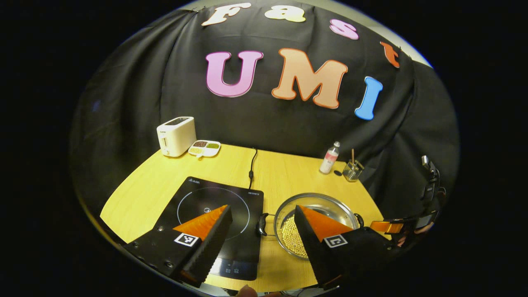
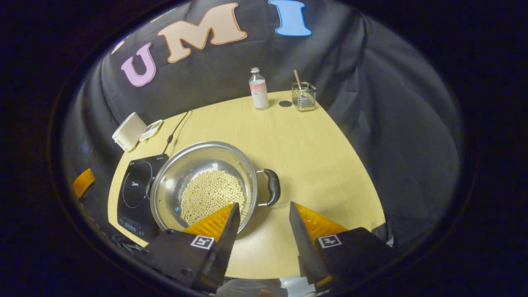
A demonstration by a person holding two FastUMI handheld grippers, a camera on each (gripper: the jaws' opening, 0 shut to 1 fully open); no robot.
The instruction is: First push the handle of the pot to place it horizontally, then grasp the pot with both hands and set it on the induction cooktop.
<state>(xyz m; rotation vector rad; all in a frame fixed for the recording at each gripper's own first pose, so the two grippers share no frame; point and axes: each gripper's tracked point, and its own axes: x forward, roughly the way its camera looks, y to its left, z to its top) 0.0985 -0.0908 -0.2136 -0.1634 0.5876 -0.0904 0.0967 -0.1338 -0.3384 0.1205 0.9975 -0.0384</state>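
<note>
The left claw (image 1: 262, 214) hangs wide open above the surface (image 1: 284, 169), holding nothing; under its one finger lies the induction cooktop (image 1: 206, 198), under the other the pot (image 1: 326, 208), whose near side handle (image 1: 260, 225) sits in the gap between the fingers. The right claw (image 2: 262, 212) is likewise spread wide and empty, poised just short of the pot's (image 2: 198, 165) other side handle (image 2: 272, 187), which points toward bare wood. The pot holds a bed of pale beans (image 2: 210, 194) and stands on the surface just beside the cooktop (image 2: 136, 187), not on it.

The surface is light wood with a curved far edge, closed in by black cloth on every side. Far ahead of the left claw, a white toaster (image 1: 176, 135) and a small divided dish (image 1: 204, 148) sit near the back edge, and a cord (image 1: 251, 165) runs from the cooktop toward the cloth. Ahead of the right claw, well apart from the pot, stand a bottle (image 2: 258, 88) and a glass jar (image 2: 304, 95) with a stick in it. Between these and the pot the wood lies open.
</note>
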